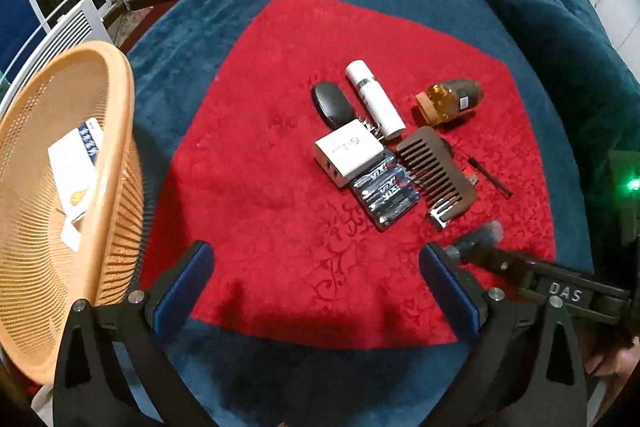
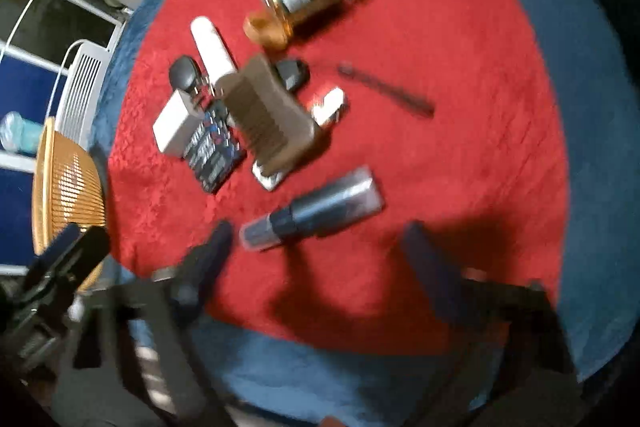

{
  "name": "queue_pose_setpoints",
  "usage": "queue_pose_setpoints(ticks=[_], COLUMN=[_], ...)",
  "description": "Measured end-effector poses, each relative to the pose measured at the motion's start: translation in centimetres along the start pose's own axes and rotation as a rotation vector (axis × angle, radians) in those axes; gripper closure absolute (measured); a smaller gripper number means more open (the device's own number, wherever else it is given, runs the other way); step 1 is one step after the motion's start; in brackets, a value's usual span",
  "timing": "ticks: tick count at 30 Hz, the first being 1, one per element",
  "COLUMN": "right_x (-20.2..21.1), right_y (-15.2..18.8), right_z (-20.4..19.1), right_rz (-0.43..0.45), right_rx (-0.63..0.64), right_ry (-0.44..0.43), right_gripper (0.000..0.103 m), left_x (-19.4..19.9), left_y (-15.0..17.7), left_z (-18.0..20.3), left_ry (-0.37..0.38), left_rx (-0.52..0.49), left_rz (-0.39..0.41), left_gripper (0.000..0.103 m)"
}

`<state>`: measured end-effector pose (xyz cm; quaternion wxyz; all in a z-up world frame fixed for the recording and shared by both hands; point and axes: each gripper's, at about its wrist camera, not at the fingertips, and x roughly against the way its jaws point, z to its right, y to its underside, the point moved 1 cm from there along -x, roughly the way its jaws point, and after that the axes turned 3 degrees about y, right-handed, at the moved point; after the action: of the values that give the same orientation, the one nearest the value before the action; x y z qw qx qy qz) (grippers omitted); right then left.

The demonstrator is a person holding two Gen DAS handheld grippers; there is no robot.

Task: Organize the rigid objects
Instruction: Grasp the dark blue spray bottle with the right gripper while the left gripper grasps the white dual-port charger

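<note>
Your left gripper (image 1: 316,283) hangs over the red cloth (image 1: 248,155) on the bed, jaws wide with nothing between them. Your right gripper (image 2: 316,251) also has its jaws apart and empty, in a blurred view; the dark spray bottle (image 2: 316,211) lies just above its left finger, not gripped. The pile sits centre-right in the left wrist view: white charger (image 1: 346,151), battery pack (image 1: 384,195), brown comb (image 1: 436,167), white tube (image 1: 374,101), black oval case (image 1: 332,105), amber jar (image 1: 448,101). The orange basket (image 1: 120,163) stands at the left edge, holding a white card (image 1: 74,171).
</note>
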<state>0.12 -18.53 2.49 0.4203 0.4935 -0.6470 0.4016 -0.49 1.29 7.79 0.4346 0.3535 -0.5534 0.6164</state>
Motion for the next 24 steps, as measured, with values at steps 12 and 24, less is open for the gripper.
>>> queue_pose_setpoints(ticks=[12,24], right_x=[-2.2,-0.4], right_y=[-1.1,-1.6], right_z=[-0.5,2.6], right_rz=[0.035,0.111], right_rx=[-0.143,0.010], right_ry=[0.025,0.169], right_gripper=[0.068,0.073], left_x=[-2.5,-8.2], left_y=[-2.0,-5.9], left_z=[0.5,0.8], left_ry=[0.015,-0.024], left_rx=[-0.069,-0.133], left_rz=[-0.010,-0.088], left_gripper=[0.001,0.005])
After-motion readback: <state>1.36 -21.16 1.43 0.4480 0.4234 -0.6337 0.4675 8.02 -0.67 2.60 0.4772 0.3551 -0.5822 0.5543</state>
